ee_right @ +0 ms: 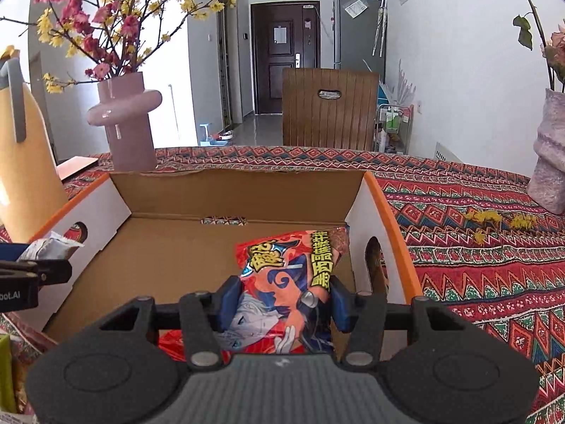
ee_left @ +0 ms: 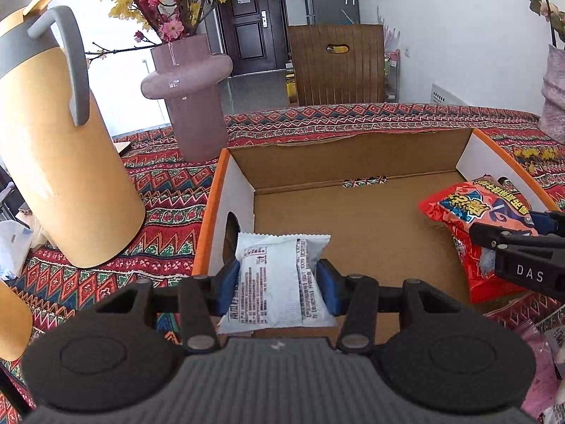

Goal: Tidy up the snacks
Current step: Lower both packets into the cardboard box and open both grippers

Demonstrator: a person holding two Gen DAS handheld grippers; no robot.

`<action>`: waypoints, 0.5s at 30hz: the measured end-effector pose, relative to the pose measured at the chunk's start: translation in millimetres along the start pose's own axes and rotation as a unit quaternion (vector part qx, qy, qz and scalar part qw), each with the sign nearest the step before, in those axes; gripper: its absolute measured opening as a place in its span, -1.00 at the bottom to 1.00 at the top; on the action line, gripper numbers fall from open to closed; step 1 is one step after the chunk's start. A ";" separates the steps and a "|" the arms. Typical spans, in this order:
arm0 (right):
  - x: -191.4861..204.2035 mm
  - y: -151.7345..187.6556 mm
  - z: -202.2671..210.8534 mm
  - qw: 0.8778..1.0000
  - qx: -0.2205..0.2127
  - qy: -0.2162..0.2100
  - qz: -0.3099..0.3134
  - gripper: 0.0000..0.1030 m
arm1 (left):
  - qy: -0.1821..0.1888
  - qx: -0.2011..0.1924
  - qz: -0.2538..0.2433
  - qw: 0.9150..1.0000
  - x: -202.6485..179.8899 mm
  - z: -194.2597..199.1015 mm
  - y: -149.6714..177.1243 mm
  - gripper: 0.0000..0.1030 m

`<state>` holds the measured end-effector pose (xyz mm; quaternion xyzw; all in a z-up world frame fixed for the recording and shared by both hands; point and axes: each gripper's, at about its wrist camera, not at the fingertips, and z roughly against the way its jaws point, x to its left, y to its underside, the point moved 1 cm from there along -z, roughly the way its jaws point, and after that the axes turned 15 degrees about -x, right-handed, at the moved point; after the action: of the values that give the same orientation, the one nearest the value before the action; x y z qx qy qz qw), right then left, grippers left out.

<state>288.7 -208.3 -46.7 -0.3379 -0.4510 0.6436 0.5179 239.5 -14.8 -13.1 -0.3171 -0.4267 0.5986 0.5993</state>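
Over an open cardboard box [ee_left: 353, 212] on the patterned worktop [ee_right: 476, 247], the left gripper [ee_left: 279, 282] clamps a white snack packet [ee_left: 279, 275] while the right gripper [ee_right: 282, 304] grips a red one [ee_right: 289, 282]; each should go low and well apart before release.

Yellow thermos jug [ee_left: 60, 162], mauve vase [ee_left: 190, 99] of blossoms, wooden chair [ee_right: 328, 109], patterned tablecloth [ee_right: 476, 247], dark door [ee_right: 282, 60]
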 end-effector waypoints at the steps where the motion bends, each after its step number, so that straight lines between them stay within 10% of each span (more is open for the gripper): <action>1: 0.7 1.5 -0.9 1.000 0.007 -0.002 0.002 -0.01 | 0.001 0.001 0.001 1.000 -0.1 0.2 0.9 -0.05; 15: 1.3 11.4 11.0 1.000 0.024 -0.004 -0.011 -0.01 | 0.009 -0.003 0.009 1.000 5.8 8.8 4.1 0.03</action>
<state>274.3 -210.2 -53.3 -0.3183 -0.4413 0.6497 0.5308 229.3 -9.8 -12.1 -0.3281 -0.4203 0.5999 0.5965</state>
